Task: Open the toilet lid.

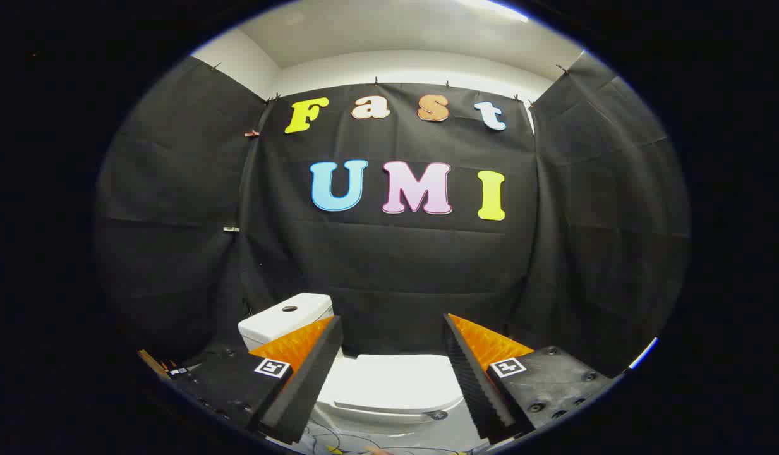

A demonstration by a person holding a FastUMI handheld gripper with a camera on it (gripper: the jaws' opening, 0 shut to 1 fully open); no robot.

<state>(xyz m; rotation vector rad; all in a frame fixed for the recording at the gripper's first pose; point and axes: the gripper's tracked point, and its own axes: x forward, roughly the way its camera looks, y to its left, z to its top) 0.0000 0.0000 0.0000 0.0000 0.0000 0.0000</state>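
Lid (pixel 398 382) of the toilet lies flat and closed on the bowl, seen between the two fingers and below them. The tool (pixel 392 328) is open: its fingers stand wide apart, hold nothing and touch nothing. The lid lies ahead of the tool and lower than it, so the approach is judged to run forward and downward.

The lid's long axis runs from its front edge, nearest the tool, back toward the tank (pixel 287 319). The hinge is judged to sit at the tank end, though the left finger hides that joint. The tank stands beyond the left finger, offset to the left of the lid, which suggests the toilet is turned slightly relative to the tool.

The front rim of the lid shows as a thin overhanging lip above the bowl. This lip is judged the likely contact edge for lifting. A small dark tab (pixel 437 415) sits just under it, toward the right finger.

Open room exists above the lid up to the booth wall (pixel 389 272). Cables (pixel 338 439) lie on the floor below the bowl, near the fingers' bases.
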